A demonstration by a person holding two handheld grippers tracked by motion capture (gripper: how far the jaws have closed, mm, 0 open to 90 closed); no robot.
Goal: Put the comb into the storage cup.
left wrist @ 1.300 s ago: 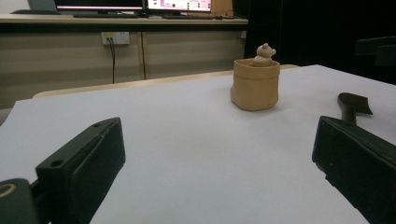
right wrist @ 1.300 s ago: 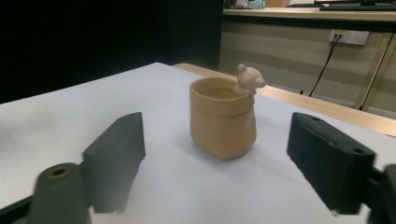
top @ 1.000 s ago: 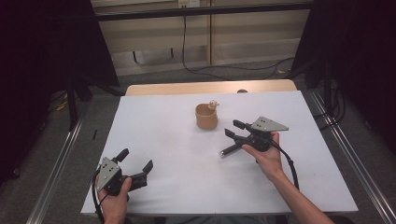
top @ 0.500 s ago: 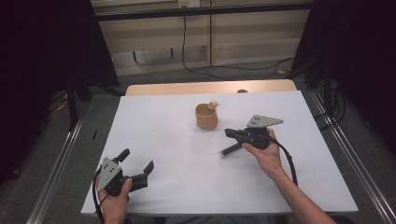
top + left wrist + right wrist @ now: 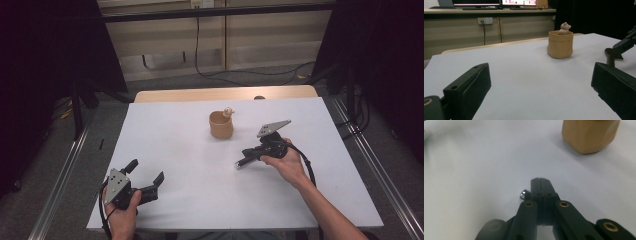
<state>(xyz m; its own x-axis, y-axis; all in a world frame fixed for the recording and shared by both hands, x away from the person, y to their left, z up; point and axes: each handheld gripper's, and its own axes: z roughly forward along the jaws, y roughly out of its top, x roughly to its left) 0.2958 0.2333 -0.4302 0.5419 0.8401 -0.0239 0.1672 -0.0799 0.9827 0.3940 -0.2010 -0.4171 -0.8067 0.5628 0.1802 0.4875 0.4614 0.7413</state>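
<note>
- The high view shows the right gripper [image 5: 243, 161] low over the white table [image 5: 185, 150], just below the tan cup [image 5: 221, 125].
- The right gripper view shows its jaws pressed together, with a small metal-tipped object [image 5: 523, 194] just beside them; whether they pinch it cannot be told.
- The left gripper [image 5: 146, 179] has its jaws spread, holding nothing.
- The left gripper view shows a small bear figure [image 5: 564, 27] in the cup.

Matt tan pot [image 5: 221, 126], perhaps clay; smooth white table [image 5: 190, 165].

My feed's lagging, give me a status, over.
Left gripper open, idle. Right gripper shut by dark rod, hold unclear. Tan cup with bear apart, nothing between.
</note>
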